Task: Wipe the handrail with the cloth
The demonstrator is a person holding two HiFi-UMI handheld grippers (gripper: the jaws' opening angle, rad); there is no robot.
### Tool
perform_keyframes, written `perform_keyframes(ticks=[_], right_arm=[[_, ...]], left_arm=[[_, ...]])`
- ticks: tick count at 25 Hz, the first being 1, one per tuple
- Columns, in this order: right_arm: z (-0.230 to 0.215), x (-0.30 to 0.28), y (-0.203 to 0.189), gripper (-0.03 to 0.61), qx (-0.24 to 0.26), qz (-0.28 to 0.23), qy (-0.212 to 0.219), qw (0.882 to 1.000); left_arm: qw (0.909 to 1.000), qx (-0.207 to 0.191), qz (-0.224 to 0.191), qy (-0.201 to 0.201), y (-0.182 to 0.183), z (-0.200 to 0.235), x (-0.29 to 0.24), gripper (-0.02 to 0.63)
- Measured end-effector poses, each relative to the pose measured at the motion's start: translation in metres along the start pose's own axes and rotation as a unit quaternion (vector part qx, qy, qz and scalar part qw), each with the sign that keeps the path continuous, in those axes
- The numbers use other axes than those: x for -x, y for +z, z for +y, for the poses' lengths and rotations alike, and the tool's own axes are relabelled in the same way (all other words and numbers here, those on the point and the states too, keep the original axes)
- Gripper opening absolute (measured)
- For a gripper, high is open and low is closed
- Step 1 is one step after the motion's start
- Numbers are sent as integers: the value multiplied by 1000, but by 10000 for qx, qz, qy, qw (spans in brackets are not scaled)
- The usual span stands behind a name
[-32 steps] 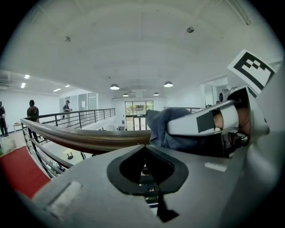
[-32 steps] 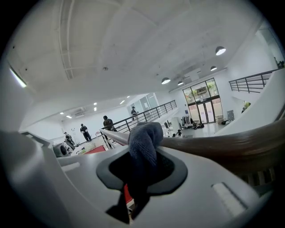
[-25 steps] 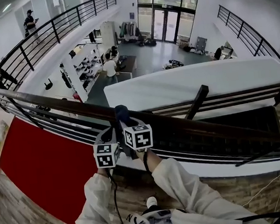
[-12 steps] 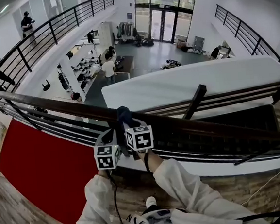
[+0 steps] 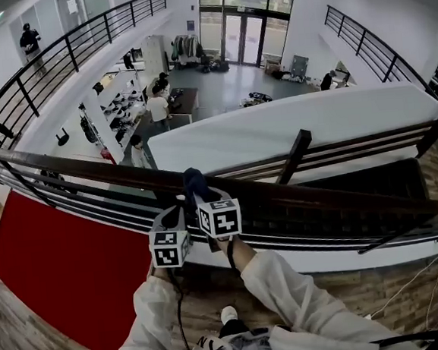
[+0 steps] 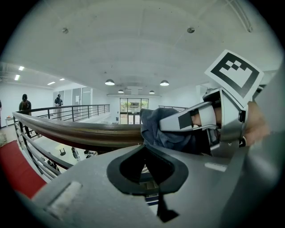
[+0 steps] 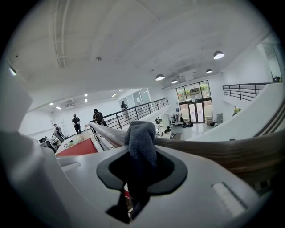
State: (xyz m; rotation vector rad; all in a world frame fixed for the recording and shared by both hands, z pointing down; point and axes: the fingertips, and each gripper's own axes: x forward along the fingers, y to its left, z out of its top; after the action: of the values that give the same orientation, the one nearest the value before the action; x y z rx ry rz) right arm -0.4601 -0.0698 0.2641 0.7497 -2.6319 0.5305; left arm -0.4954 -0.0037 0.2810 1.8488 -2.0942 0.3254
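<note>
Right tongs (image 7: 132, 202) pinch the cloth (image 7: 141, 142) atop the handrail (image 7: 222, 153); left tongs (image 6: 158, 209) closed, empty.

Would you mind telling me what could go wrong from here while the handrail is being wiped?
1. The cloth is pinched only by the right gripper atop the handrail; if it slips, it might fall to the lower floor, where people stand.
2. The left gripper sits right beside it, so a leftward sweep may bump it.
</note>
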Motion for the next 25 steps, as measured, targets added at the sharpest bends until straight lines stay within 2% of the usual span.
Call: perform_keyframes(ticks=[11, 18, 25], right_arm=[[-62, 51, -6, 78, 20, -5, 37, 10000], [-90, 82, -3, 78, 41, -151, -25, 9999], [-119, 107, -8, 78, -26, -228, -160, 9996]], left_arm=[[9999, 9, 58, 155, -1, -65, -13, 3], [9998, -122, 120, -62, 5, -119, -20, 3], [9994, -241, 165, -164, 7, -152, -27, 3]])
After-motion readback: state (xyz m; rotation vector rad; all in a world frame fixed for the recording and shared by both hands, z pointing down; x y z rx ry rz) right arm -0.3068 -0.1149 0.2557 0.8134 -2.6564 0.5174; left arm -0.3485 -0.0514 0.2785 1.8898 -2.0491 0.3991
